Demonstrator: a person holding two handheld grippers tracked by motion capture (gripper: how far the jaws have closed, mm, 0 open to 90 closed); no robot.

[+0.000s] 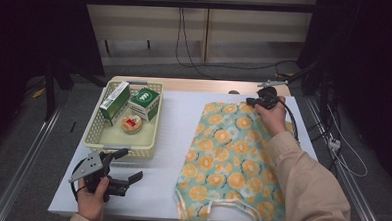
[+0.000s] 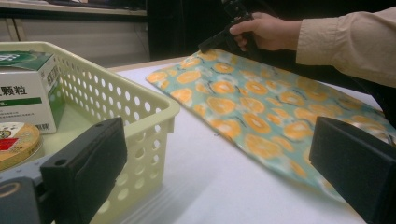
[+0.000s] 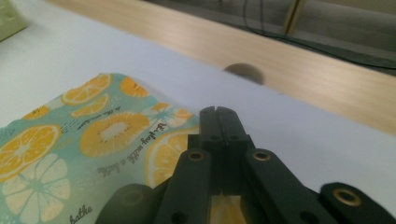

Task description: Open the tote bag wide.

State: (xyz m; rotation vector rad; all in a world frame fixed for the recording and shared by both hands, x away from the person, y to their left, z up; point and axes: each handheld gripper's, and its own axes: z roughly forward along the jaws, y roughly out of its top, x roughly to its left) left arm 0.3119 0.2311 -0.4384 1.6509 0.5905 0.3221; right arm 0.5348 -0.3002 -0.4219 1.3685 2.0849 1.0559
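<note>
A cloth bag (image 1: pixel 232 162) printed with orange slices lies flat on the white table, its handles (image 1: pixel 230 208) toward the near edge. My right gripper (image 1: pixel 258 101) is at the bag's far right corner. In the right gripper view its jaws (image 3: pixel 218 113) are pressed together over that corner of the bag (image 3: pixel 107 135), and I see no cloth between them. My left gripper (image 1: pixel 129 165) rests at the near left, just in front of a yellow basket (image 1: pixel 95 131). It stands open with nothing between its fingers (image 2: pixel 88 163), pointing across the table at the bag (image 2: pixel 243 107).
The basket (image 2: pixel 140 112) holds two green-and-white boxes (image 1: pixel 115 102) (image 1: pixel 145 103) and a round tin (image 1: pixel 132 123). A strip of bare wood (image 1: pixel 195 85) with a cable hole (image 3: pixel 243 71) runs along the table's far edge. Cables hang beyond the right edge.
</note>
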